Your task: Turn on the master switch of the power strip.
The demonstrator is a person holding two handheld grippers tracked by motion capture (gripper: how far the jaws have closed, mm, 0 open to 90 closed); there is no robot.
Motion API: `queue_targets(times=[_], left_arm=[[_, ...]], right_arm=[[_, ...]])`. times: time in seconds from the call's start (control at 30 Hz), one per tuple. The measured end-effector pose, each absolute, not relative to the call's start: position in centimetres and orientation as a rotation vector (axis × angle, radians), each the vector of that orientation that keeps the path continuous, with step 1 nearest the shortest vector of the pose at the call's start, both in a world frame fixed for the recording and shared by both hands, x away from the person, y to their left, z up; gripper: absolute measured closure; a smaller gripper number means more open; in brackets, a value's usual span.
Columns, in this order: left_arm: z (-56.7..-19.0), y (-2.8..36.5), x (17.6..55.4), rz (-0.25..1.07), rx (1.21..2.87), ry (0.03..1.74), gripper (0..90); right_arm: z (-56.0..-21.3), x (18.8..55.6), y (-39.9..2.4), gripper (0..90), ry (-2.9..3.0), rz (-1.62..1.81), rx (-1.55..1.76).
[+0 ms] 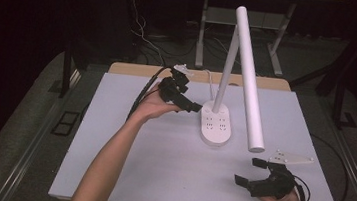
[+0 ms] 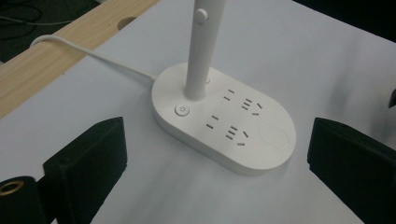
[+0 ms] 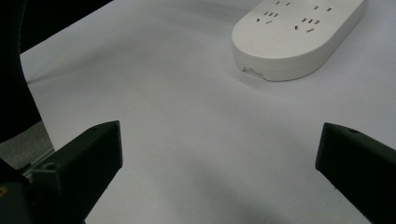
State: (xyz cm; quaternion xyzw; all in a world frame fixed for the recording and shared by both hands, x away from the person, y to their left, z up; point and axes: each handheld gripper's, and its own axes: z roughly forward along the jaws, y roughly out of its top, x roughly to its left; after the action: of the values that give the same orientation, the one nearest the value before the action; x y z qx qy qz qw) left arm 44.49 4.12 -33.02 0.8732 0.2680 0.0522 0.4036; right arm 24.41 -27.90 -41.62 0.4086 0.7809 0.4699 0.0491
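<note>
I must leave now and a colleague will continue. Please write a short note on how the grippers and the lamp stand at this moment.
Left gripper: open, empty, close beside the white oval lamp base with sockets, aimed at it, not touching.
Right gripper: open, empty, low over the white table at the near right, apart from the base.
White tube-shaped lamp head: tilted down over the table.
Done: nothing gripped.
Left: likely pressing the round power button.
</note>
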Motion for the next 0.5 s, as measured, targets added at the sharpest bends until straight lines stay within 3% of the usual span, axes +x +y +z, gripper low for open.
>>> queue_targets(times=[0.5], left_arm=[[-34.0,2.9,46.8,0.137,2.167,0.729,15.9]], right_arm=[[-41.6,24.4,-27.9,0.1,2.370,1.444,1.240]])
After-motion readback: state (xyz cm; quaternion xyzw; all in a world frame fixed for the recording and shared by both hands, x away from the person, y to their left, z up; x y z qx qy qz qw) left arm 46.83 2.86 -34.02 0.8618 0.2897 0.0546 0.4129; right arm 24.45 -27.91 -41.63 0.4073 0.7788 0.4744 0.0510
